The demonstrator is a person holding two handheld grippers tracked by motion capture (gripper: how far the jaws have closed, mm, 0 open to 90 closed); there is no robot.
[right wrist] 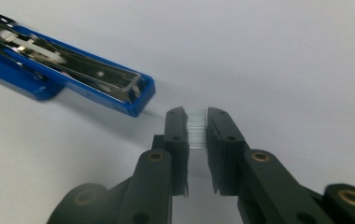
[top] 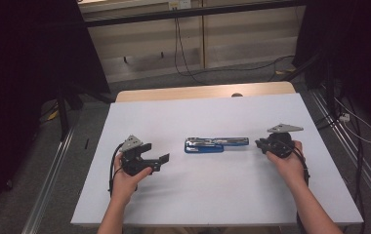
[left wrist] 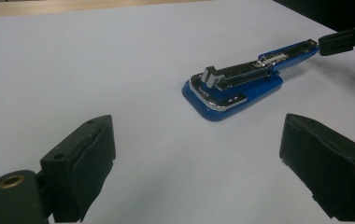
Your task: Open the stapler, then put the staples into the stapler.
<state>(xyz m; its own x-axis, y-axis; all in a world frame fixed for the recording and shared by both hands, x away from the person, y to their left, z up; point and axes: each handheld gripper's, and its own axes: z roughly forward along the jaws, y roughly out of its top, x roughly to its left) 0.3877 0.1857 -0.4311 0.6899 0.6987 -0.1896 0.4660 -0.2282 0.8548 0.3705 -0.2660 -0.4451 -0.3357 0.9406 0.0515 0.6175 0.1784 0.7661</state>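
Observation:
A blue stapler (top: pixel 215 144) lies in the middle of the white table (top: pixel 198 195), swung open with its chrome staple channel (right wrist: pixel 87 63) facing up. My right gripper (top: pixel 260 144) is at the stapler's right end, just off the tip. In the right gripper view the right gripper (right wrist: pixel 196 116) is shut on a short strip of staples (right wrist: pixel 196 129), held low over the table near the stapler (right wrist: pixel 68 60). My left gripper (top: pixel 155 153) rests on the table left of the stapler. Its jaws stand wide open with nothing between them (left wrist: pixel 199 135), pointing at the stapler (left wrist: pixel 241 84).
A wooden table edge (top: pixel 203 91) runs along the far side. Black cables (top: pixel 183 58) lie on the carpet beyond, with dark stands on both sides. Metal rails (top: pixel 51 180) flank the table. Bare table surface surrounds the stapler.

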